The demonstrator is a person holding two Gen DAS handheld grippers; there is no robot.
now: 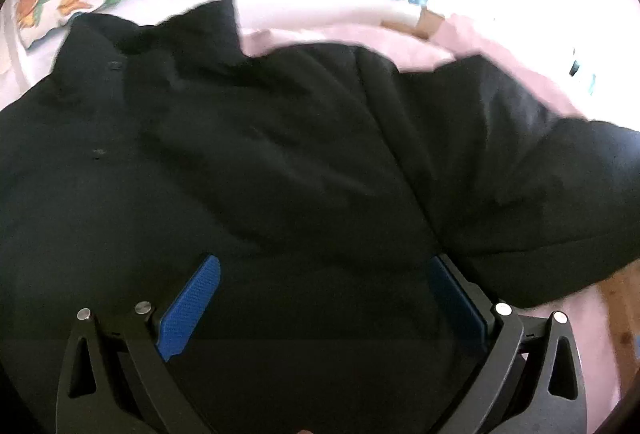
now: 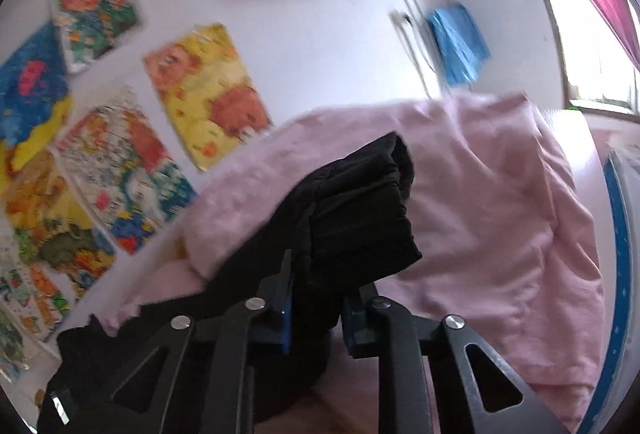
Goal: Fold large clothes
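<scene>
Jacket (image 1: pixel 280 153), black, spread on pink blanket (image 2: pixel 500 213). Right gripper (image 2: pixel 316 298) clenched on a bunched cuff; left gripper (image 1: pixel 324 298) released, hovering above the cloth. Risk: thick fabric slips the pinch; blanket lifts too.
</scene>
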